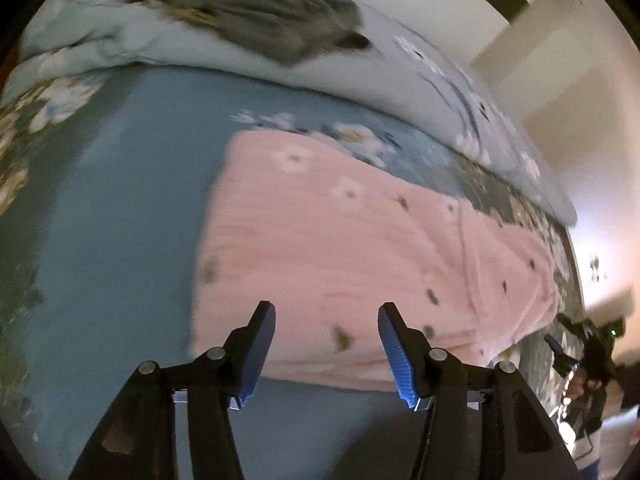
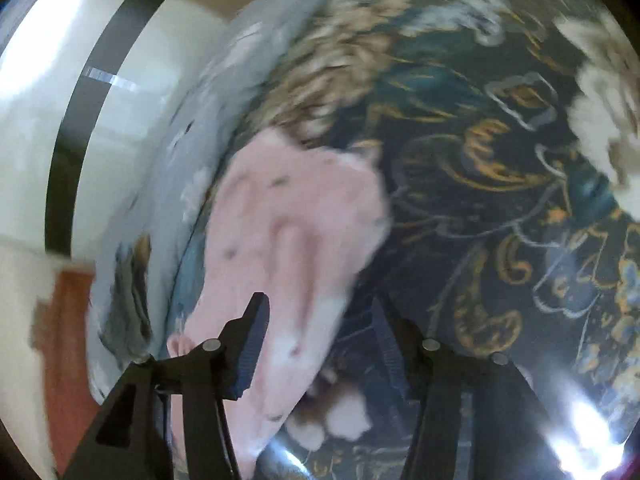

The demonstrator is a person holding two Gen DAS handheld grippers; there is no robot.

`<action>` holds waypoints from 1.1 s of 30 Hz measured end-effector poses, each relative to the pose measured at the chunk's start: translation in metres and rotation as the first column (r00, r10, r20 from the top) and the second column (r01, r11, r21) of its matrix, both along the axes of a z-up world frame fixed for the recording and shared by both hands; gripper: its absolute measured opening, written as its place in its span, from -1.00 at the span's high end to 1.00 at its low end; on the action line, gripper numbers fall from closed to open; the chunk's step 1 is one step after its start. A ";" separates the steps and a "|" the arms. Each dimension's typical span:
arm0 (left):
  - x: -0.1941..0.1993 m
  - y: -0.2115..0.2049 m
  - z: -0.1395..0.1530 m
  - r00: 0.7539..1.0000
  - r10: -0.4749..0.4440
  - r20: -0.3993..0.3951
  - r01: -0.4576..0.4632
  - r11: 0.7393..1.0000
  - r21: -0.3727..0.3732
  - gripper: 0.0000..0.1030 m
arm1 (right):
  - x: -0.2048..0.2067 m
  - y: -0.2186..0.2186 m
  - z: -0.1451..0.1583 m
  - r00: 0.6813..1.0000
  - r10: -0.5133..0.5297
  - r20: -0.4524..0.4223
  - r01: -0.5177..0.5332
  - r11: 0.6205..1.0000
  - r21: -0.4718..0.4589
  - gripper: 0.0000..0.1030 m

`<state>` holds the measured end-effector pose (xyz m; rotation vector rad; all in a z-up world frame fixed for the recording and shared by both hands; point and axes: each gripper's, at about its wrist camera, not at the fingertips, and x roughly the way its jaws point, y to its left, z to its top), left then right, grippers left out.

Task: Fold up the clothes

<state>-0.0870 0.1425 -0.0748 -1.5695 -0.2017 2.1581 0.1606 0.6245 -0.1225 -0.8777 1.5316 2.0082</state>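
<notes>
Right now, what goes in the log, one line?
left tool: open, empty | right tool: open, empty | pink top: folded, on bed

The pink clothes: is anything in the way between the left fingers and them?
Nothing visible. The left gripper is open right above the near edge of the pink garment, which lies flat on the blue bedsheet with nothing on top.

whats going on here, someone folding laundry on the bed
Yes. A person with a gripper in each hand is folding a pink garment on a blue bedsheet. Both the left gripper and the right gripper are open over it, gripping nothing. A grey garment lies further back.
</notes>
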 end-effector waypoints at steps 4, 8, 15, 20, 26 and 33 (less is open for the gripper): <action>-0.005 0.020 -0.018 0.999 -0.019 0.039 0.021 0.999 -0.038 -0.12 | -0.011 0.015 -0.021 0.996 -0.051 -0.072 0.046 0.997 -0.069 -0.30; -0.003 0.029 -0.035 0.998 -0.007 0.062 0.011 0.998 -0.063 -0.12 | -0.030 0.027 -0.031 0.993 -0.074 -0.087 0.068 0.995 -0.069 -0.30; -0.002 0.030 -0.048 0.996 0.003 0.089 0.005 0.996 -0.087 -0.12 | -0.042 0.038 -0.032 0.990 -0.133 -0.049 0.129 0.989 -0.073 -0.06; 0.005 0.015 -0.036 0.997 0.026 0.078 -0.024 0.999 -0.028 -0.13 | -0.050 0.036 -0.013 0.991 -0.135 -0.021 0.134 0.989 -0.055 0.52; 0.012 -0.028 -0.020 0.993 0.104 0.056 -0.106 0.994 0.033 -0.13 | -0.085 0.005 0.066 0.999 -0.014 -0.039 0.019 0.991 0.134 0.58; 0.020 -0.092 -0.010 0.969 0.244 0.044 -0.247 0.962 0.112 -0.16 | -0.162 -0.099 0.170 0.963 0.270 -0.023 -0.238 0.883 0.404 0.59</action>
